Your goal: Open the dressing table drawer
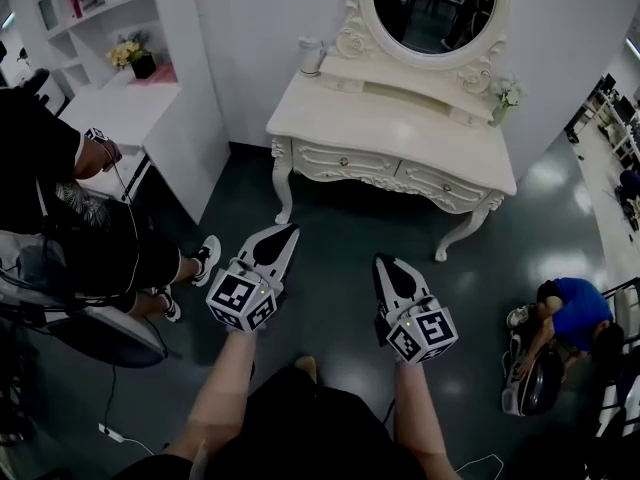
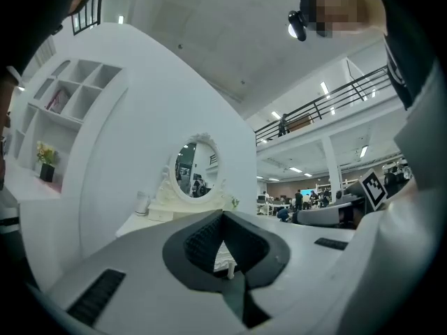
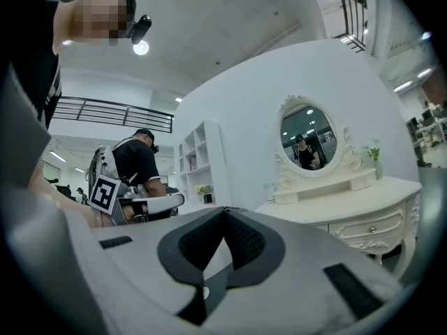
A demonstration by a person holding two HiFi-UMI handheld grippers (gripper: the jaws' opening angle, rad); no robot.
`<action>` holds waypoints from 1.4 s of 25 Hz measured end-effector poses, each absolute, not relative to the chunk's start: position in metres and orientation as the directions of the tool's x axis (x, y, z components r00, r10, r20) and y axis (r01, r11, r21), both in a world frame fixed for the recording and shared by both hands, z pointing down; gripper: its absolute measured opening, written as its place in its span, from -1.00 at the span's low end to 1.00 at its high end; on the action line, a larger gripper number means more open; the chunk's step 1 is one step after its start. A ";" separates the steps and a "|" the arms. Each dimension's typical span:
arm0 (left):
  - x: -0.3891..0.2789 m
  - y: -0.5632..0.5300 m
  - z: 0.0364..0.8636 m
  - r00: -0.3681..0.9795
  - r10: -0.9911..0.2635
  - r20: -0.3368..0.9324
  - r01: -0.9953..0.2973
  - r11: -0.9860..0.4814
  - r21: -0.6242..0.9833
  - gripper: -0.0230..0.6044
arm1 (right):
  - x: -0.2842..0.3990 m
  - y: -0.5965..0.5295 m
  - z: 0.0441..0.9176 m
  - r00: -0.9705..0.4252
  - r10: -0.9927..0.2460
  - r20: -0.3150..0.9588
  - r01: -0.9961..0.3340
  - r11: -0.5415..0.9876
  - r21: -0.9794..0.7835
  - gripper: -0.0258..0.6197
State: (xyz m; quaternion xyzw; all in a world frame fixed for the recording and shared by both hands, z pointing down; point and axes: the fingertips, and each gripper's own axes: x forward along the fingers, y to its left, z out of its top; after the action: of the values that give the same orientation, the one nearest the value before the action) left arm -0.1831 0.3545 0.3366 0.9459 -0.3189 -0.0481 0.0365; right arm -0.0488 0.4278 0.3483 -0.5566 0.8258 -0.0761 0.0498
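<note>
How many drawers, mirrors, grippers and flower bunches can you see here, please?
Drawers: 2
Mirror: 1
Grippers: 2
Flower bunches: 2
Total: 7

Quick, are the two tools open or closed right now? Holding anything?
Left tool: closed, holding nothing.
Right tool: closed, holding nothing.
</note>
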 end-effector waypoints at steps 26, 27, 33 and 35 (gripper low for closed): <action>-0.191 0.237 0.361 0.726 -0.687 -0.010 -0.678 -0.719 0.153 -0.88 | -0.031 0.303 0.366 -0.406 -0.914 0.026 -0.881 0.384 -0.275 -0.91; -0.187 0.230 0.361 0.726 -0.687 -0.011 -0.678 -0.719 0.153 -0.88 | -0.028 0.295 0.367 -0.408 -0.913 0.027 -0.881 0.386 -0.273 -0.91; -0.159 0.185 0.361 0.734 -0.679 -0.011 -0.670 -0.727 0.151 -0.88 | -0.008 0.251 0.368 -0.426 -0.904 0.033 -0.878 0.403 -0.259 -0.91; -0.150 0.172 0.361 0.737 -0.676 -0.012 -0.667 -0.729 0.151 -0.88 | 0.000 0.237 0.368 -0.428 -0.903 0.035 -0.877 0.406 -0.257 -0.91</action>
State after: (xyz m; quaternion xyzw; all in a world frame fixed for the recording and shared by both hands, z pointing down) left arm -0.1496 0.1717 0.3614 0.9293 -0.3614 -0.0330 0.0684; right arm 0.0000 0.2374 0.3683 -0.5320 0.8366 -0.1190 0.0546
